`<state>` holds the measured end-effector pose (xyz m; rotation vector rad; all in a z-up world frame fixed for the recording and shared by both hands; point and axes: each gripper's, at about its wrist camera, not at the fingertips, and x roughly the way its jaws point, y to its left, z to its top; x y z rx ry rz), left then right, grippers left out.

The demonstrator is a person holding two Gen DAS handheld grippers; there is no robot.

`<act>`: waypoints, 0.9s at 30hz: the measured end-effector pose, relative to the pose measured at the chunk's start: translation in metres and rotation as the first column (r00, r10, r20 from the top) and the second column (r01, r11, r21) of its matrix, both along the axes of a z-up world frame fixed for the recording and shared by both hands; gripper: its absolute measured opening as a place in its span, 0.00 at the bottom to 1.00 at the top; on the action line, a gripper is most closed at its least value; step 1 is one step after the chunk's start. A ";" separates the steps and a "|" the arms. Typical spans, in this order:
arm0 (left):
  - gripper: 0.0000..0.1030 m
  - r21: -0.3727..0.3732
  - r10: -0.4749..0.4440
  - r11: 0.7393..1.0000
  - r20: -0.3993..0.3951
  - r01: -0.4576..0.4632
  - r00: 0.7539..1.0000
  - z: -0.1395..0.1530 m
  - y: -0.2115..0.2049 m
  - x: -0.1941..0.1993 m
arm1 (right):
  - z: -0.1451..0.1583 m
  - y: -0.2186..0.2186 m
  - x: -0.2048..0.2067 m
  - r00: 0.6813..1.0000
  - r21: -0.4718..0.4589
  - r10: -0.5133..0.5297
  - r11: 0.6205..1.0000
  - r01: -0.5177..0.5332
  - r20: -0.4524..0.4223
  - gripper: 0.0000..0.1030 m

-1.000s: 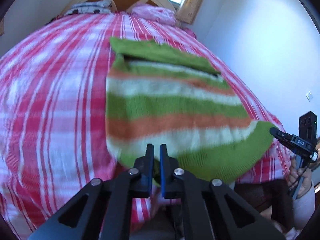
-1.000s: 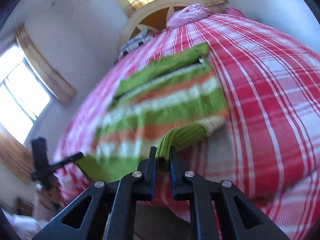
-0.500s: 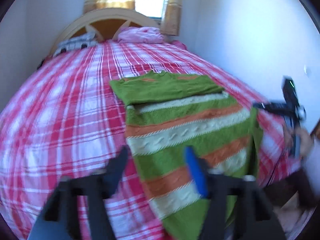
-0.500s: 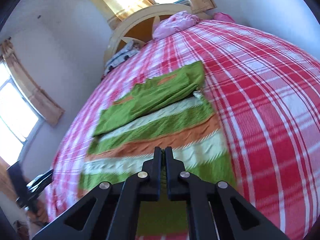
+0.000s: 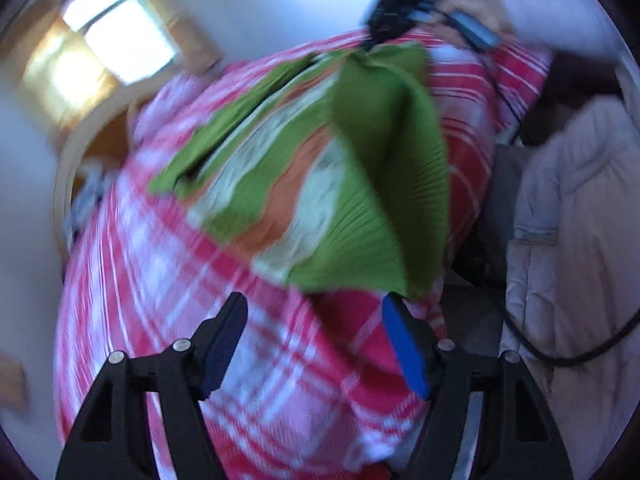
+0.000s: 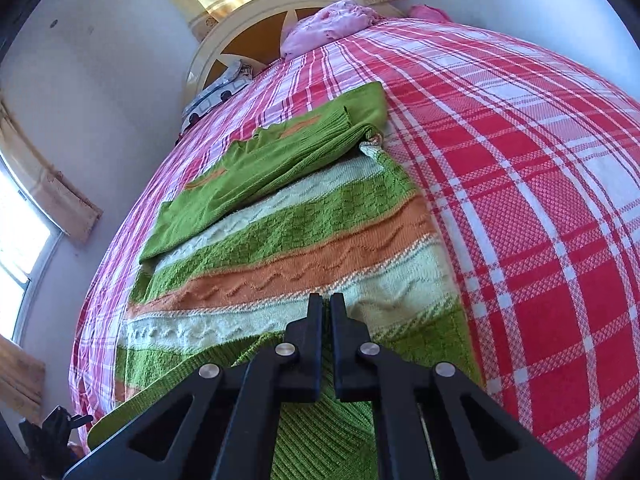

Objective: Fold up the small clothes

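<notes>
The left tool (image 5: 312, 336) is standing apart, holding nothing; the right tool (image 6: 326, 320) is pressing together, apparently pinching the ribbed hem. The striped knitted sweater (image 6: 288, 248) is lying on the bed (image 6: 540, 208), partly folded. It is likely handling soft, light, floppy: grip hem corners. No writing is legible.

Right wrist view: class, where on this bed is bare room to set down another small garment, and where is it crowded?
Free: the checked bedspread right of the striped sweater, and the strip between its folded sleeve and the pillows. Crowded: the near edge, where the shut right gripper sits over the green hem.
</notes>
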<state>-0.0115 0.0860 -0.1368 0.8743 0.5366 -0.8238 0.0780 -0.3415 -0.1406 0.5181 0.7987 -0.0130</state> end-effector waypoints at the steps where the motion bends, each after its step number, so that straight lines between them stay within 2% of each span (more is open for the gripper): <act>1: 0.70 0.012 -0.030 0.999 0.026 0.030 0.999 -0.002 -0.007 0.001 | 0.000 0.001 -0.001 1.000 0.001 0.000 1.000 0.000 0.000 0.03; 3: 0.70 0.014 -0.070 0.998 0.040 0.069 0.997 -0.003 -0.017 0.006 | 0.002 0.002 -0.004 1.000 0.005 -0.003 1.000 0.003 -0.002 0.03; 6: 0.70 -0.033 -0.139 0.990 0.009 0.139 0.990 -0.002 -0.023 0.017 | 0.002 0.000 -0.007 1.000 0.012 -0.003 1.000 0.004 -0.005 0.03; 8: 0.70 -0.036 -0.185 0.982 -0.019 0.184 0.983 -0.003 -0.025 0.017 | 0.002 -0.002 -0.009 1.000 0.017 -0.006 1.000 0.006 -0.006 0.03; 10: 0.70 -0.045 -0.209 0.978 -0.087 0.206 0.974 -0.002 -0.026 0.020 | 0.002 -0.003 -0.010 1.000 0.018 -0.009 1.000 0.009 -0.010 0.03; 12: 0.61 -0.086 -0.196 0.979 -0.197 0.183 0.961 -0.003 -0.027 0.029 | 0.001 -0.004 -0.009 1.000 0.023 -0.011 1.000 0.011 -0.014 0.04; 14: 0.40 -0.136 -0.194 0.978 -0.343 0.156 0.919 -0.004 -0.029 0.040 | 0.000 -0.005 -0.007 1.000 0.030 -0.013 0.999 0.014 -0.018 0.04; 15: 0.36 -0.152 -0.191 0.978 -0.380 0.143 0.905 -0.003 -0.029 0.044 | -0.001 -0.005 -0.006 1.000 0.036 -0.016 0.999 0.016 -0.018 0.04; 17: 0.13 -0.157 -0.159 0.982 -0.360 0.109 0.919 -0.001 -0.028 0.047 | -0.002 -0.006 -0.006 1.000 0.051 -0.021 0.998 0.022 -0.015 0.04; 19: 0.12 -0.203 -0.120 0.978 -0.390 0.042 0.913 0.004 -0.026 0.058 | -0.001 -0.008 -0.007 1.000 0.083 -0.019 0.996 0.019 0.007 0.04; 20: 0.10 -0.238 -0.102 0.971 -0.425 -0.003 0.900 0.007 -0.023 0.066 | 0.001 -0.010 -0.008 0.999 0.100 -0.018 0.995 0.015 0.027 0.04; 22: 0.09 -0.308 -0.048 0.942 -0.513 -0.132 0.857 0.012 -0.017 0.089 | 0.011 -0.015 -0.014 0.996 0.125 -0.033 0.992 0.022 0.086 0.04; 23: 0.09 -0.335 -0.025 0.923 -0.539 -0.188 0.842 0.014 -0.014 0.100 | 0.018 -0.018 -0.018 0.992 0.125 -0.048 0.992 0.034 0.115 0.04; 24: 0.09 -0.373 0.001 0.891 -0.567 -0.258 0.824 0.017 -0.010 0.114 | 0.025 -0.022 -0.022 0.988 0.122 -0.062 0.992 0.045 0.142 0.04; 27: 0.09 -0.416 0.054 0.829 -0.605 -0.373 0.794 0.020 -0.006 0.136 | 0.046 -0.030 -0.033 0.979 0.081 -0.089 0.994 0.075 0.185 0.04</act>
